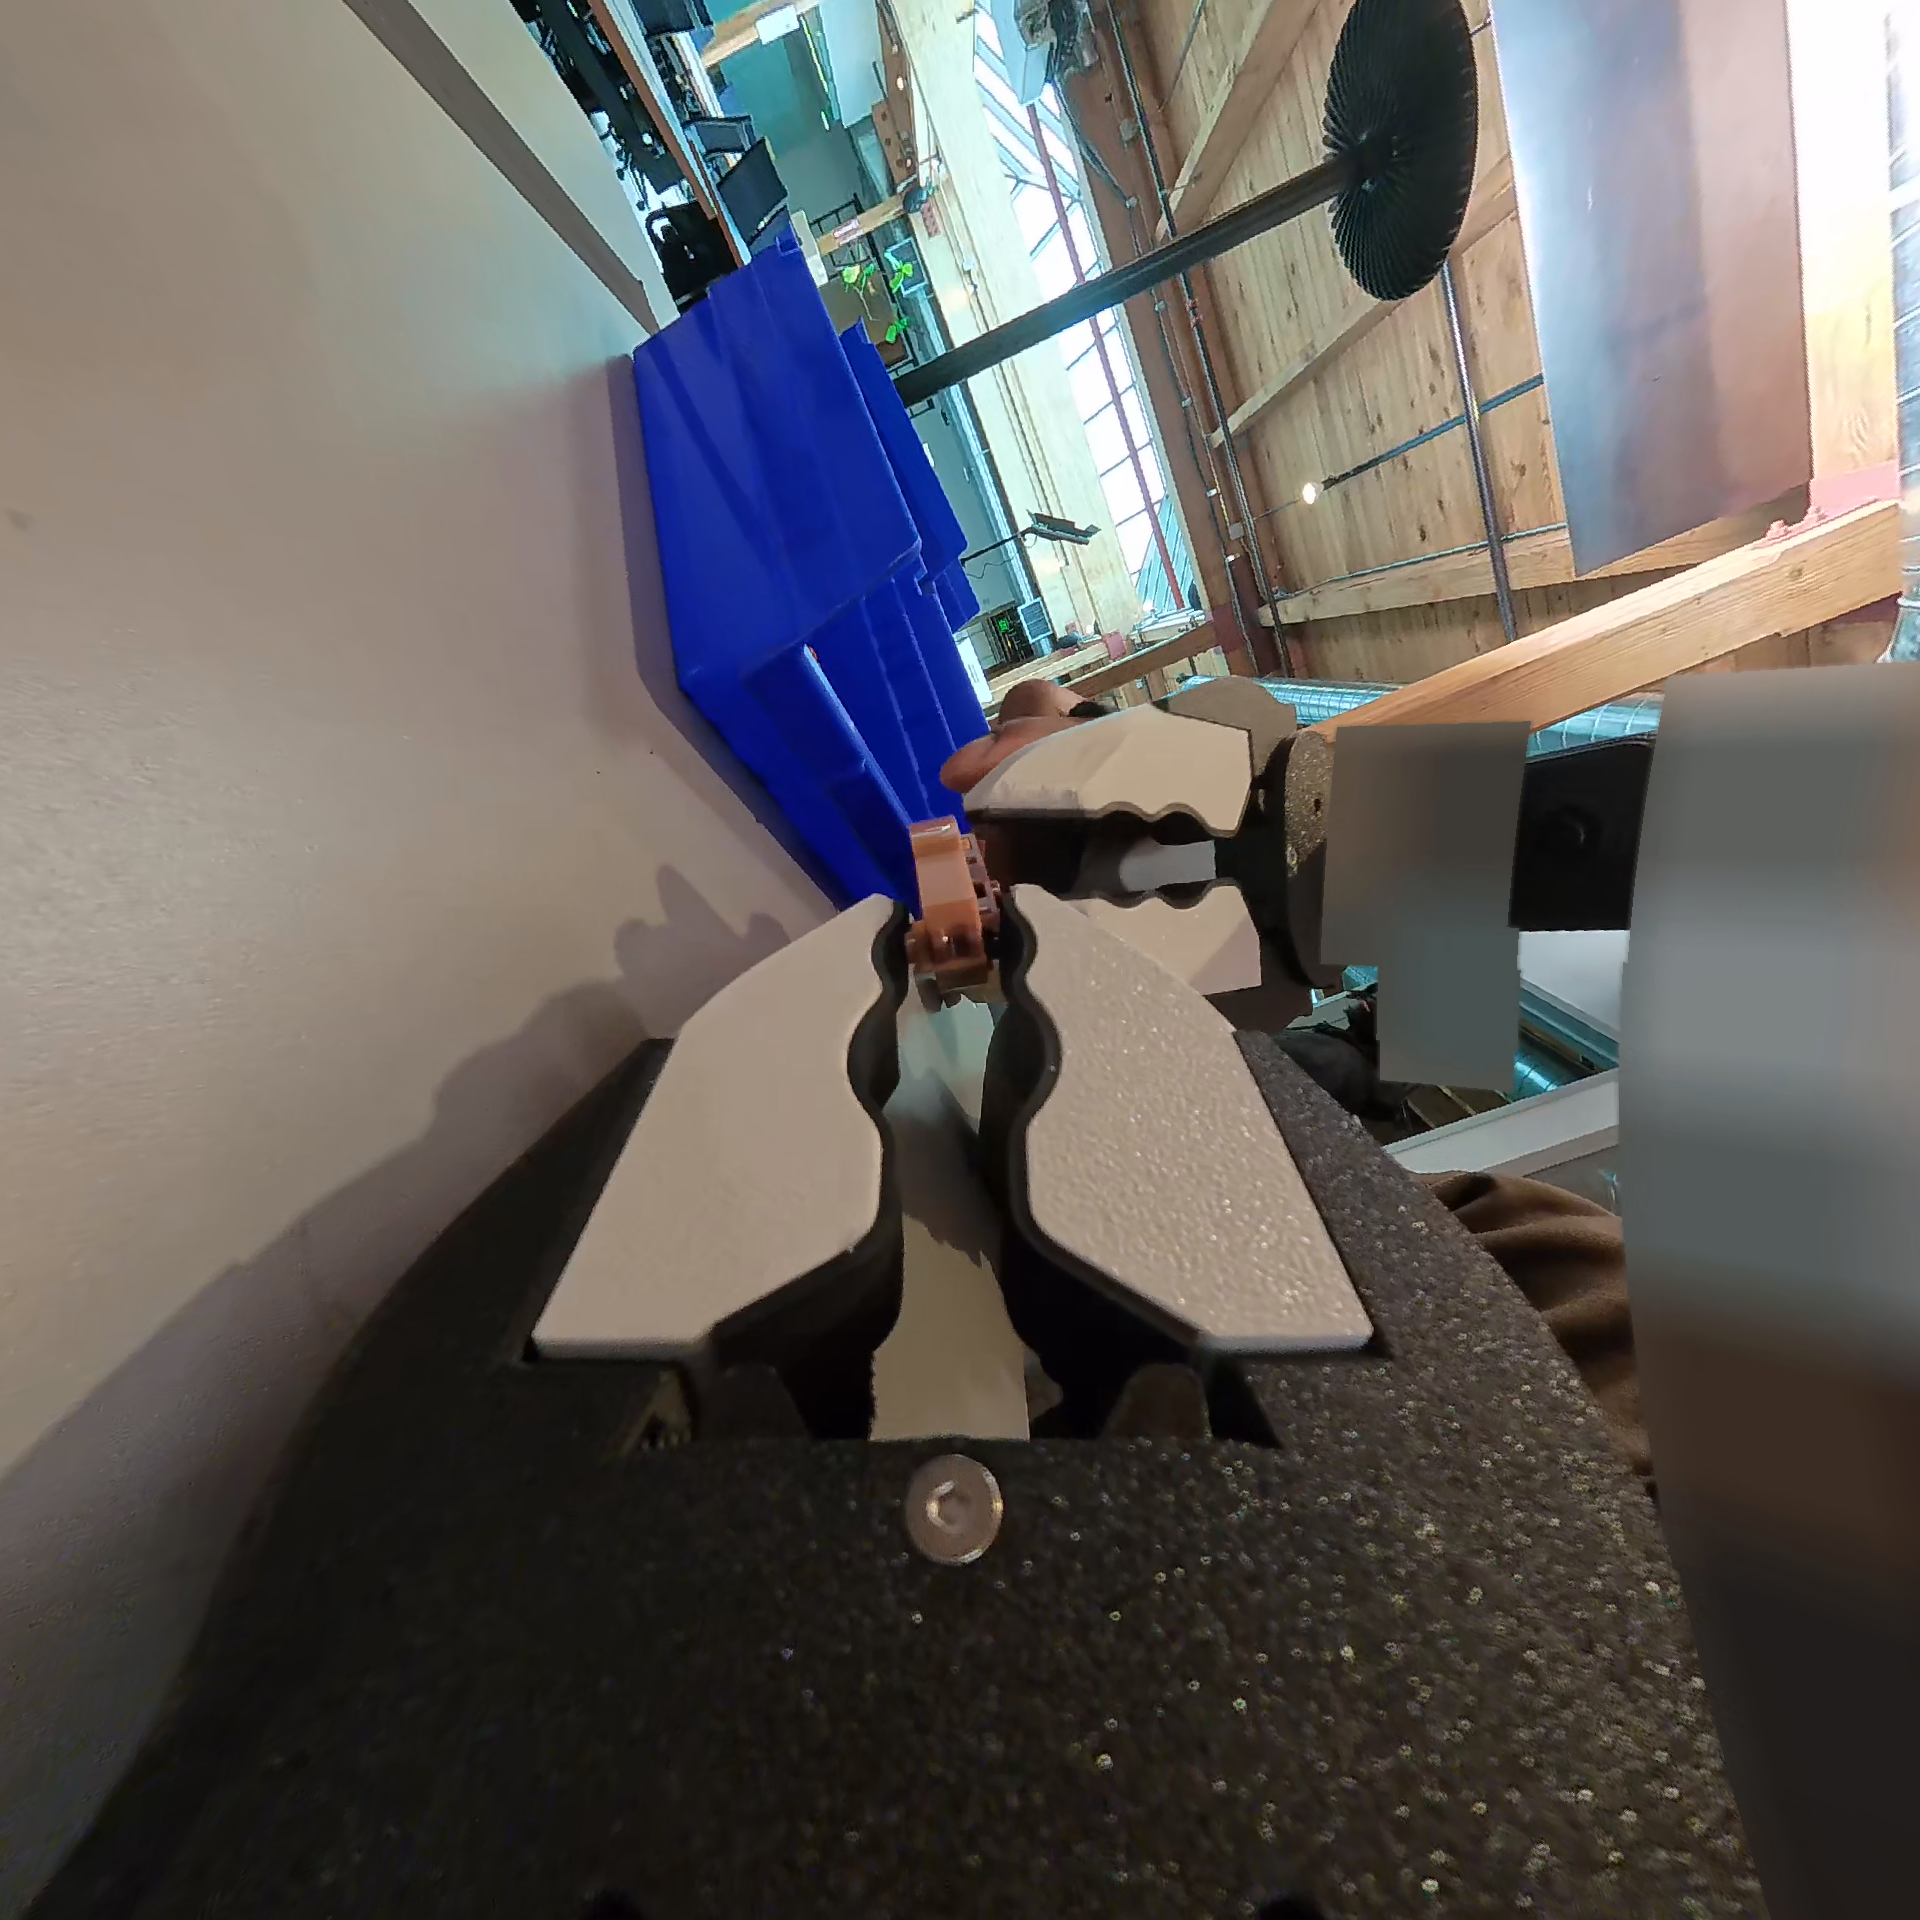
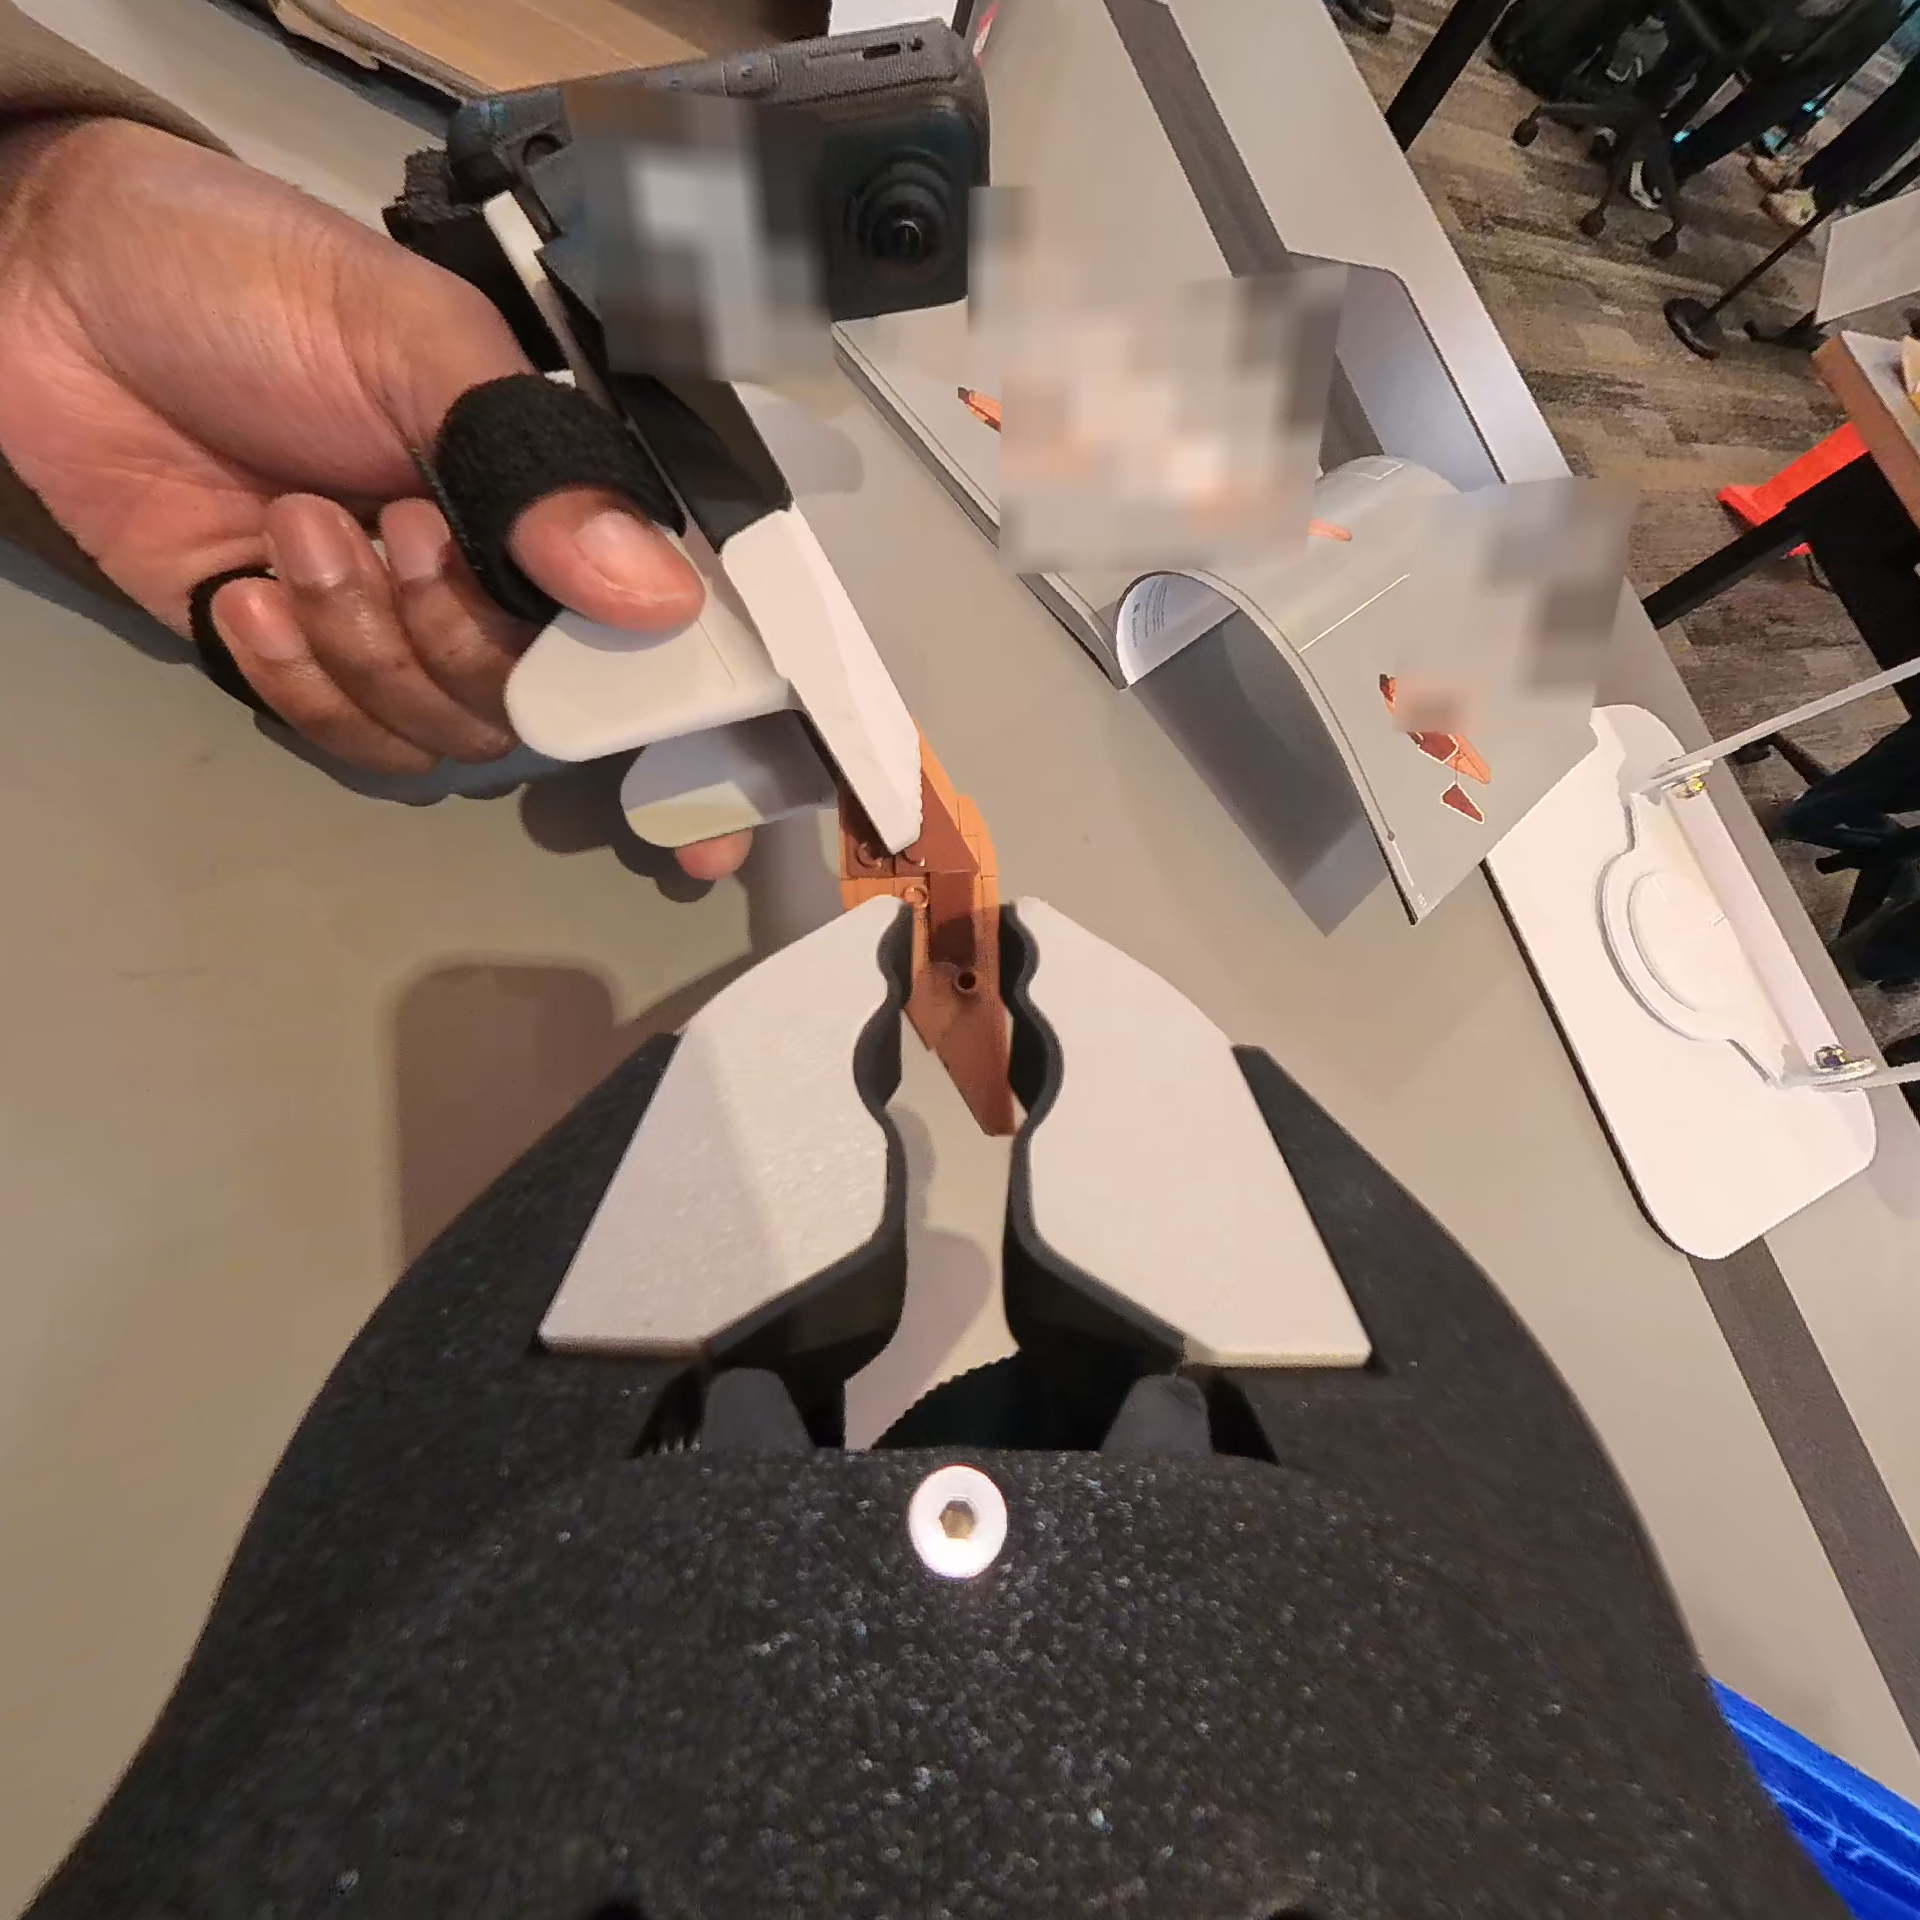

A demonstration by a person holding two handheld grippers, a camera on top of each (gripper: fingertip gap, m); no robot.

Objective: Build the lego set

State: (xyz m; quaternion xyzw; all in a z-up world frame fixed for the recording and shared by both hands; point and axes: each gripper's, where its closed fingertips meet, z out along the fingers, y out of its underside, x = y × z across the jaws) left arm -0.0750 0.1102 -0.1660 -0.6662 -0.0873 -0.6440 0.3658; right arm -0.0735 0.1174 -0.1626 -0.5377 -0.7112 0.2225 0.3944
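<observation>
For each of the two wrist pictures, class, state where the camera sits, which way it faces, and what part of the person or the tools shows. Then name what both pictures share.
Left wrist view: sits on the left claw, rolled sideways, facing along the grey table toward the blue bins; the right claw enters opposite.
Right wrist view: sits on the right claw, looking down across the table at the open instruction booklet; the left hand and the left claw show.
Shared: the brown lego assembly, gripped by both claws, and the table.
</observation>
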